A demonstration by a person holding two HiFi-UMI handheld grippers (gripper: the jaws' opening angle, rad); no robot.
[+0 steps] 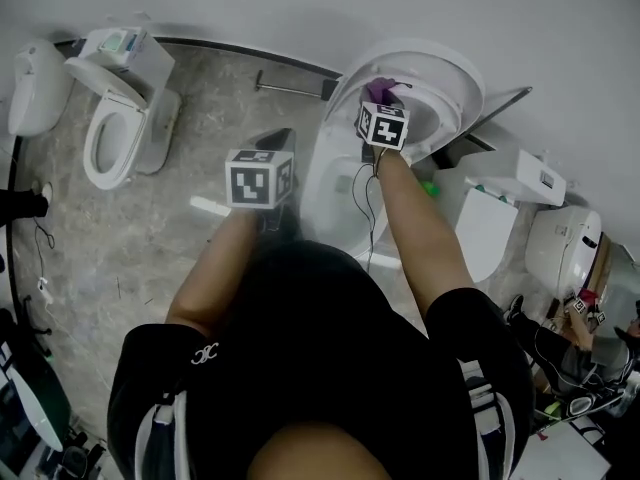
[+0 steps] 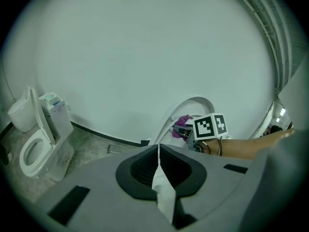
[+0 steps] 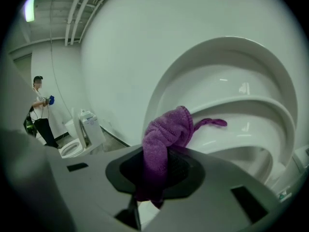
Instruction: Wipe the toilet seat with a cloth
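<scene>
Clamped in R hand-held gripper [image 3: 157, 174]: bunched purple microfibre cloth [image 3: 166, 132], sticking up past jaws, thin tail trailing rt across raised white oval toilet seat [image 3: 260, 120]. Behind seat, rounded white lid [image 3: 231, 57] up against pale wall [image 3: 145, 42]. In head view, R arm [image 1: 420, 228] stretched fwd twd seat. Lower & to the left, above grey marbled floor [image 1: 150, 218]: L hand-held gripper [image 2: 158, 151], jaws pressed together, nothing btwn. Further left by wall, second white toilet [image 1: 115, 128], lid up
</scene>
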